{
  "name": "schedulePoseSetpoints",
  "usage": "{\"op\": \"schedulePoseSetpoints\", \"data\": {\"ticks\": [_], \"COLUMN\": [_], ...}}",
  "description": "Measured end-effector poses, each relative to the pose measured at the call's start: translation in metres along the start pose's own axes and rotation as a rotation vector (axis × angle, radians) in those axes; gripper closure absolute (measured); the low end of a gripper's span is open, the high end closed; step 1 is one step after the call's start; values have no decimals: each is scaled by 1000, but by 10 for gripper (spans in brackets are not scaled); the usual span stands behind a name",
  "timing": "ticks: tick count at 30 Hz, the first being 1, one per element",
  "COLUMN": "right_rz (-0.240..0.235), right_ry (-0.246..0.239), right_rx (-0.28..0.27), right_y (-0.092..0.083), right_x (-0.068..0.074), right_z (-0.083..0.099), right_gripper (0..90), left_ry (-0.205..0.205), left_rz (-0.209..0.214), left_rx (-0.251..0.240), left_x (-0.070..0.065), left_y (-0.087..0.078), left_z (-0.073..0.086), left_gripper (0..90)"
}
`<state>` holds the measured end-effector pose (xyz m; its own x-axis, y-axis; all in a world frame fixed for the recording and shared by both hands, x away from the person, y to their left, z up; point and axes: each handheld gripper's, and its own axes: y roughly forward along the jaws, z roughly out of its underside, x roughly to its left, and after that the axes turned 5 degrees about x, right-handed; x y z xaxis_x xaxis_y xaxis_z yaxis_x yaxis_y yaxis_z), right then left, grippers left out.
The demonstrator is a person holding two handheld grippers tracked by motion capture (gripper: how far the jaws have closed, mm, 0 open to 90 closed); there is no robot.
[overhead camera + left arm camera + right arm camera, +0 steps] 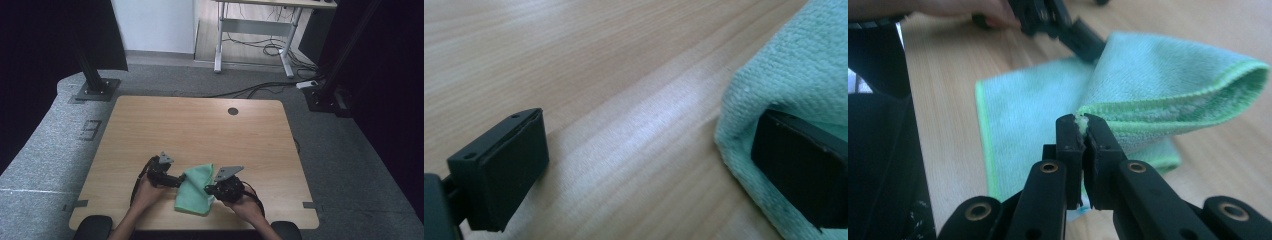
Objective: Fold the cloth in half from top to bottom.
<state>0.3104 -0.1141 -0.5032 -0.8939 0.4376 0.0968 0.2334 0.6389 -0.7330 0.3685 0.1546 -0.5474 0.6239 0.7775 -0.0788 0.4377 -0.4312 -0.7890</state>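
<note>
**Q:** What am I seeing up close that the overhead cam misses?

**Me:** On my right claw cam the jaws are pressed together on the stitched corner of the green cloth, and that corner is lifted into a fold. My left claw cam shows its jaws spread wide, one pad tucked under the cloth's edge, the other over bare worktop.

**Q:** And from the high view?

**Me:** The cloth sits at the near edge of the worktop, between the left claw and right claw. Farther back there's a round cable hole, then a desk frame with cables on the floor.
</note>
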Motion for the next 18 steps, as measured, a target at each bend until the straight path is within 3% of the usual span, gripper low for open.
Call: {"op": "schedulePoseSetpoints", "data": {"ticks": [5,12,18], "right_rz": [-12,4,112], "right_ry": [19,41,16], "right_rx": [24,57,70], "right_y": [10,19,10], "right_x": [2,4,-5], "right_z": [9,19,8], "right_gripper": [849,849,851], "left_ry": [29,57,60], "left_rz": [7,-29,-33], "left_rx": [28,52,45], "left_x": [-5,-8,-8], "left_y": [-4,-3,-2], "left_z": [3,3,4], "left_gripper": [13,3,0]}}
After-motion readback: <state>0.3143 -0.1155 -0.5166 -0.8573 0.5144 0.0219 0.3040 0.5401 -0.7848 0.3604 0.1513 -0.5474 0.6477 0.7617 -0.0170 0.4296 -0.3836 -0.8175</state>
